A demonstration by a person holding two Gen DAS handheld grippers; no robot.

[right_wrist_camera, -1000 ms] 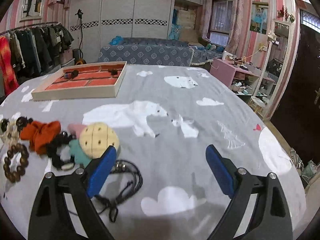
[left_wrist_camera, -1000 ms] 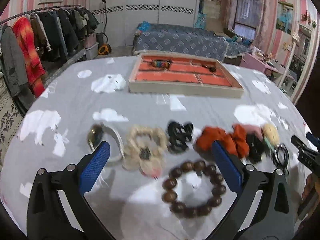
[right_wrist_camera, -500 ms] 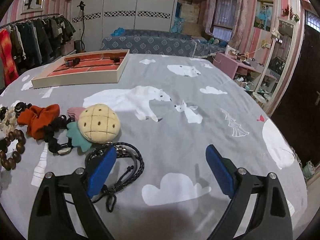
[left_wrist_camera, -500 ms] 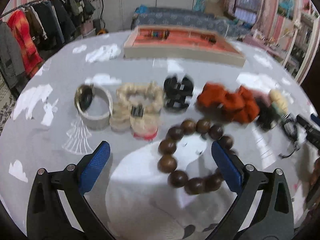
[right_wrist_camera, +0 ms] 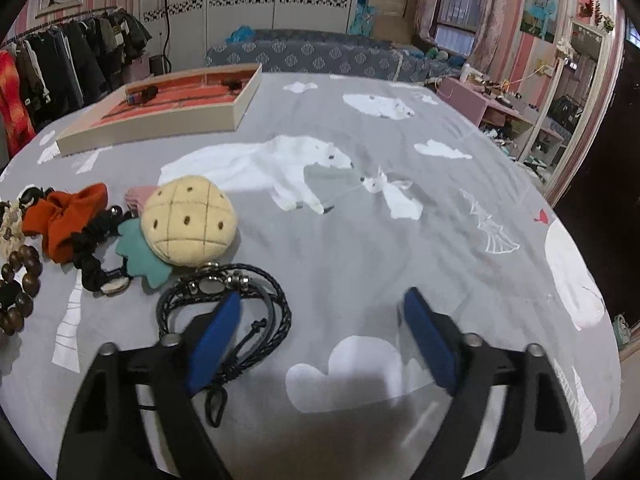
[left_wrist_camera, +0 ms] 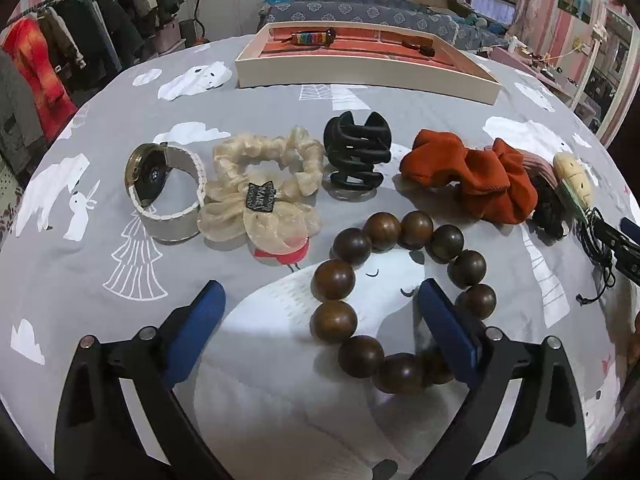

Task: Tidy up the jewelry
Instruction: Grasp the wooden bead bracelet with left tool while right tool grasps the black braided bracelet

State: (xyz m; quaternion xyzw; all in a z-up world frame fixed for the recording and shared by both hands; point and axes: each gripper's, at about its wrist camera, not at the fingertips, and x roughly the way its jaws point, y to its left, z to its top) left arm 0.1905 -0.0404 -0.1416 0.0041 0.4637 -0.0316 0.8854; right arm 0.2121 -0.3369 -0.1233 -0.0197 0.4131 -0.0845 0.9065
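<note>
My left gripper (left_wrist_camera: pixel 322 302) is open and low over the bed. A brown wooden bead bracelet (left_wrist_camera: pixel 400 292) lies partly between its fingers, its right side under the right finger. Beyond lie a watch (left_wrist_camera: pixel 168 190), a cream scrunchie (left_wrist_camera: pixel 264 188), a black claw clip (left_wrist_camera: pixel 357 156) and an orange scrunchie (left_wrist_camera: pixel 472 176). My right gripper (right_wrist_camera: pixel 322 322) is open; its left finger sits over a black braided cord bracelet (right_wrist_camera: pixel 224 300). A pineapple plush hair tie (right_wrist_camera: pixel 188 220) lies just beyond. The jewelry tray (left_wrist_camera: pixel 360 72) with red lining stands at the back and holds two items.
The bed cover is grey with white animal prints. A clothes rack (left_wrist_camera: pixel 60 52) stands at the left. A sofa (right_wrist_camera: pixel 312 56) is behind the tray. A pink side table (right_wrist_camera: pixel 476 96) and a mirror (right_wrist_camera: pixel 576 92) stand at the right.
My left gripper has come down and forward toward the bead bracelet, which now lies between its fingers. My right gripper has moved forward and left over the black cord bracelet.
</note>
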